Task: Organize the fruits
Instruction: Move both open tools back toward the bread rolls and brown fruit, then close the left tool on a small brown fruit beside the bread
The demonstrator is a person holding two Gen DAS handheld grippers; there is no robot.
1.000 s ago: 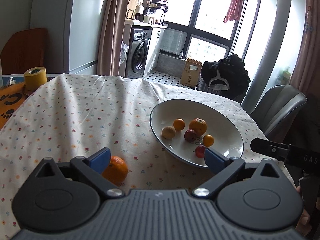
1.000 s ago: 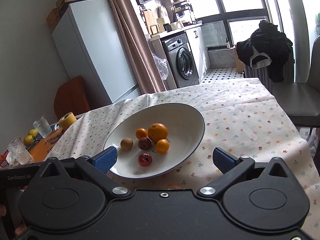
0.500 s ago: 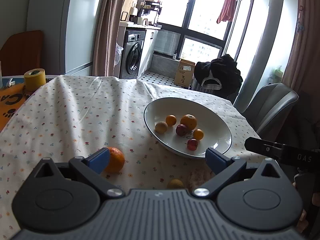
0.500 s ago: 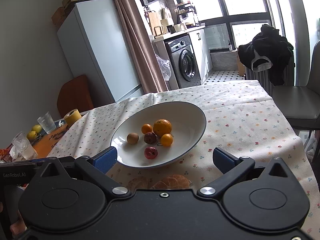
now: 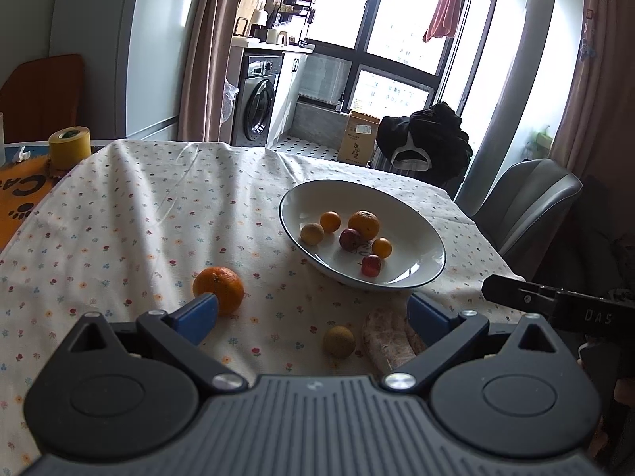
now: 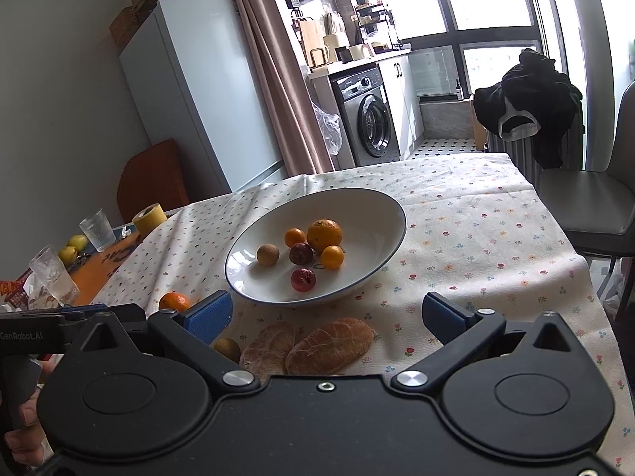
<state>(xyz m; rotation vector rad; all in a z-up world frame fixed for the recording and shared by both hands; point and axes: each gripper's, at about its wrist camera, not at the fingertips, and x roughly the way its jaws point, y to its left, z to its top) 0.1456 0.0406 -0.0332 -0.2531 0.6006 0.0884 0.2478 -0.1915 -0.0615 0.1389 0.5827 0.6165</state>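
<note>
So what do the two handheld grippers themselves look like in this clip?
Both match: the left gripper and right gripper have black bodies, round pivot housings, silver screws and blue pads. The right's handle reads "DAS", the left's "GenRobot.AI". No cables or sleeves visible.

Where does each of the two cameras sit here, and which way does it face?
Left wrist: on the left gripper, fingers wide apart, facing the bowl, orange and window; the right gripper's side intrudes.
Right wrist: on the right gripper, fingers apart, facing the bowl, bread and fridge; a hand shows at lower left.
Shared: bowl, orange, bread, washing machine.
</note>
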